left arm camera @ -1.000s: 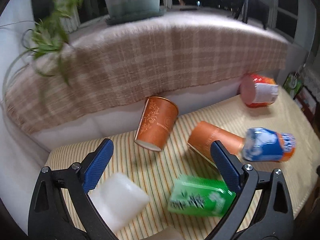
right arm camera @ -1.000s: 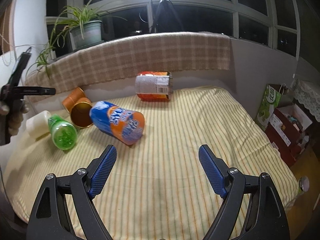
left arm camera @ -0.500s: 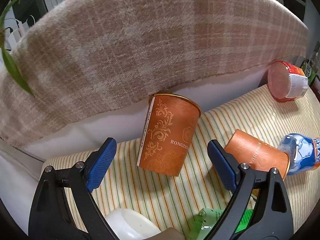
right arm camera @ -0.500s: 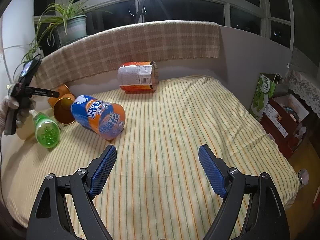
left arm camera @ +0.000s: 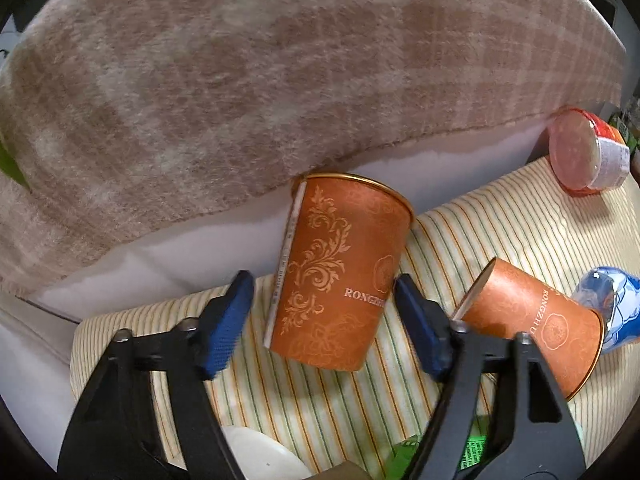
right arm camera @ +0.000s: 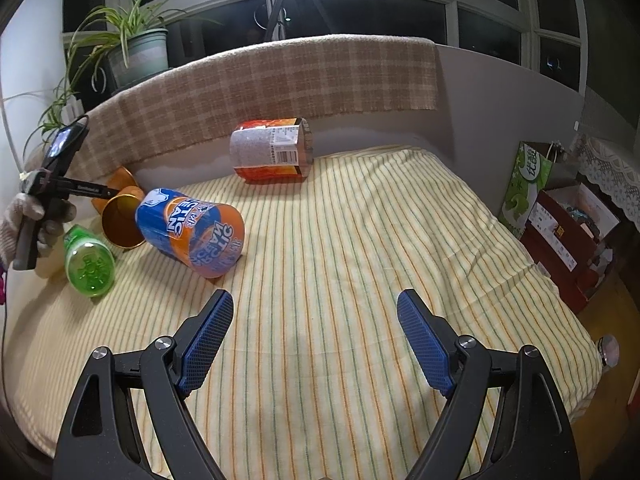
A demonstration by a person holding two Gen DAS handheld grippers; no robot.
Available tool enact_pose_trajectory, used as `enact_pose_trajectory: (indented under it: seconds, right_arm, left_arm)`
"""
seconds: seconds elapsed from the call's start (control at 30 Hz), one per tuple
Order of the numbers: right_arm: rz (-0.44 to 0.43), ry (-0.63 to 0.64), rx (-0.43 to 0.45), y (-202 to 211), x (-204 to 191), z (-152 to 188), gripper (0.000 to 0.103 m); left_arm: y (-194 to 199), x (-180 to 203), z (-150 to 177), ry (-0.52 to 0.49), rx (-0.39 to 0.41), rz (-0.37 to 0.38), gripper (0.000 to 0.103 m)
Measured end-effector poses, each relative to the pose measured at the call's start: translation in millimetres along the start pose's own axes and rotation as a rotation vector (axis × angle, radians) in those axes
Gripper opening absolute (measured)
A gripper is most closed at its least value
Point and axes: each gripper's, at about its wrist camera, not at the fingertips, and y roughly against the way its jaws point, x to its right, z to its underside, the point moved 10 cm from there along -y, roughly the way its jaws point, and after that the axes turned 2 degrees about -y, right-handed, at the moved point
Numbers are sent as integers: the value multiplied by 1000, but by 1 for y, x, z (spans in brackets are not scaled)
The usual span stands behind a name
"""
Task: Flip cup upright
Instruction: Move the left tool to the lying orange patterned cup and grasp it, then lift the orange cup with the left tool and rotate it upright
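Observation:
An orange paper cup [left arm camera: 340,272] with a gold rim and scroll print stands tilted on the striped cloth, its rim at the top against the white backrest. My left gripper [left arm camera: 322,308] is open with the cup between its blue pads; the right pad looks close to the cup wall. A second orange cup [left arm camera: 532,320] lies on its side to the right; it also shows in the right wrist view [right arm camera: 122,222]. My right gripper [right arm camera: 316,340] is open and empty above the bed's middle.
A blue-orange bottle [right arm camera: 192,236], a green bottle [right arm camera: 90,268] and a red-labelled can [right arm camera: 270,156] lie on the striped bed cloth [right arm camera: 380,240]. A plaid blanket [left arm camera: 280,80] covers the backrest. A potted plant [right arm camera: 136,52] stands on the sill. Boxes [right arm camera: 560,220] stand at the right.
My left gripper has moved in toward the tilted orange cup, which now sits between its pads. The right gripper has stayed open while its view shifted slightly.

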Motion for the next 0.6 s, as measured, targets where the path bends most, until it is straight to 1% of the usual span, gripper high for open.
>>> enact_pose_trajectory:
  seconds: [0.03,0.17,0.3,0.4,0.6]
  right_arm:
    - [0,0,1,0,0,0,84]
    - [4,-1,1,0,1,0,84]
    - [6,-2,-1,0,3,0,84]
    - [6,-3,-2,0,3,0,84]
    - [1,3,3,3,1,1,84]
  left_arm:
    - [-2,1,2,-7,0,6,66]
    - [-9,12,-3,-44,15,-26,65]
    - [-12,22,-8,-51,24,-33,65]
    - [-14,22,-14,-55,37,-40,65]
    - [4,15,-24,-36,83,-54,65]
